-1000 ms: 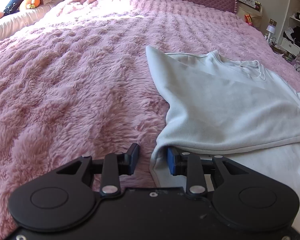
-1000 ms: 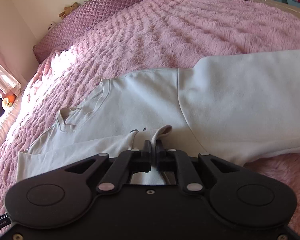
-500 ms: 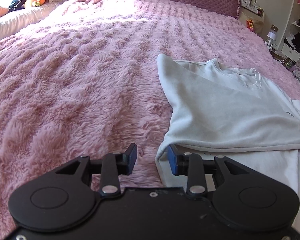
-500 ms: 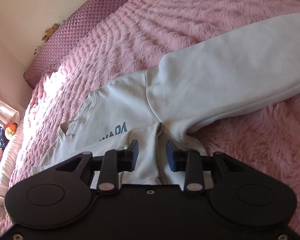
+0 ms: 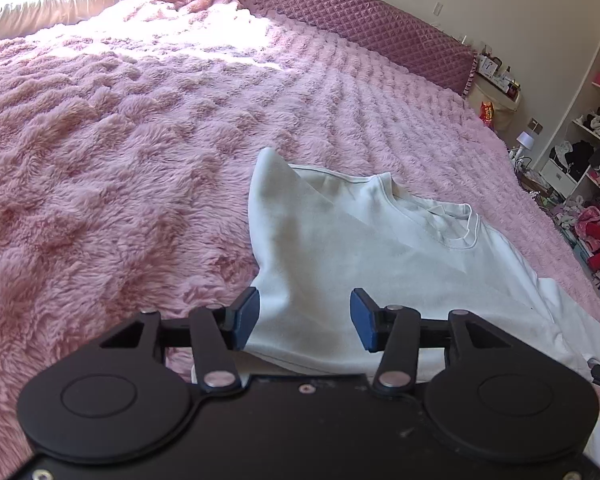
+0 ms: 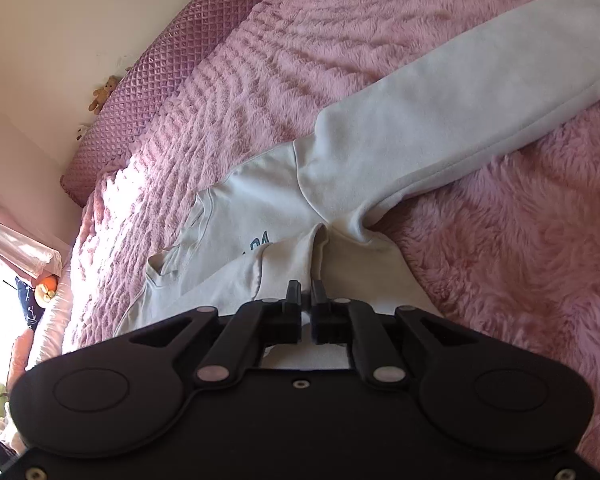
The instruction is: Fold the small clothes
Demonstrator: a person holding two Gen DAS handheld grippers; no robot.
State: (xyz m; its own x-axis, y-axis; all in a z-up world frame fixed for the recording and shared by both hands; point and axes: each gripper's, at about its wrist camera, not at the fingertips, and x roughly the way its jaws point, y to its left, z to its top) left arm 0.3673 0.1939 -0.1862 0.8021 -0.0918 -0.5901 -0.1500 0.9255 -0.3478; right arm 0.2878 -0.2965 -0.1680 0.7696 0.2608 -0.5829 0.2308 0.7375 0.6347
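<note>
while the left gripper gaped over the pale grey cotton sweatshirt, the right gripper pinched its fabric on the fluffy pink blanket.

Sweatshirt on the blanket, headboard at the far end, shelves far right, left gripper at its near edge

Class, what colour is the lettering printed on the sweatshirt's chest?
Teal-blue lettering on the pale sweatshirt, seen best in the right wrist view.
</note>
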